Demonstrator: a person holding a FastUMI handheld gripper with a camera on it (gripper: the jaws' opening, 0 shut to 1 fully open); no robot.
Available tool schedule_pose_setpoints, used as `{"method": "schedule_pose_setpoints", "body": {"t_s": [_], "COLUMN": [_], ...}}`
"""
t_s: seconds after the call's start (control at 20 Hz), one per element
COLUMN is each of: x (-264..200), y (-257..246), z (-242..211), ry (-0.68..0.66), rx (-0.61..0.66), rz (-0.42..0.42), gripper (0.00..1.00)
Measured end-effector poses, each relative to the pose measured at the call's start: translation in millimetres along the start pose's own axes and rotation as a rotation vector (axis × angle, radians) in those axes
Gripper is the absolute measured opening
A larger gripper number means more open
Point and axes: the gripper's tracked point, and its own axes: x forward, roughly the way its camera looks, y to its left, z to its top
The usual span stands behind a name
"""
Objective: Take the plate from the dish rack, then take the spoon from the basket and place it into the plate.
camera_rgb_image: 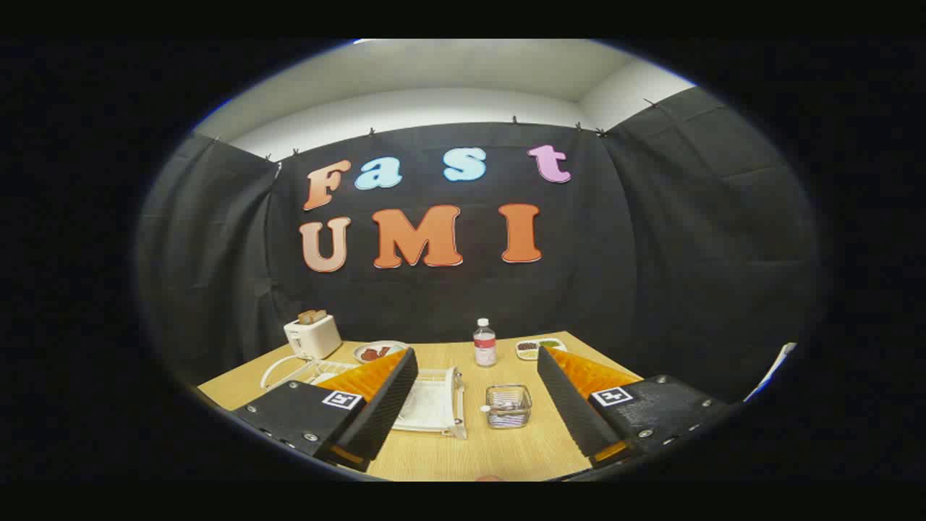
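The gripper (477, 365) hangs above the near edge of a wooden table (499, 452) with its jaws wide apart and nothing between them. Ahead of the fingers, toward the left, a white wire dish rack (434, 404) stands on the table, partly hidden behind the left finger; a white plate (428, 401) stands in it. Just to the right of the rack, between the two fingers, sits a small wire mesh basket (508, 405) holding a spoon (499, 412), its white end at the basket's left rim.

Farther back, near the middle of the far edge, a clear plastic bottle (485, 343) with a white cap stands upright. To its right, at the far right corner, lies a white divided tray (539, 348) with dark and green food in its compartments. To the bottle's left is a round plate (379, 352) carrying reddish-brown pieces, and at the far left corner a white toaster (312, 336) holds toast (312, 316) in its slots.
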Motion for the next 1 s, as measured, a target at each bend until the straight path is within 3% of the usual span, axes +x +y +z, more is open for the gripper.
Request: {"method": "schedule_pose_setpoints", "body": {"t_s": [0.4, 1.0], "x": [5.4, 15.0], "y": [7.1, 10.6], "z": [-24.8, -37.4], "ry": [0.062, 0.086], "rx": [0.001, -0.033], "rz": [0.024, -0.005], "gripper": [0.99, 0.99]}}
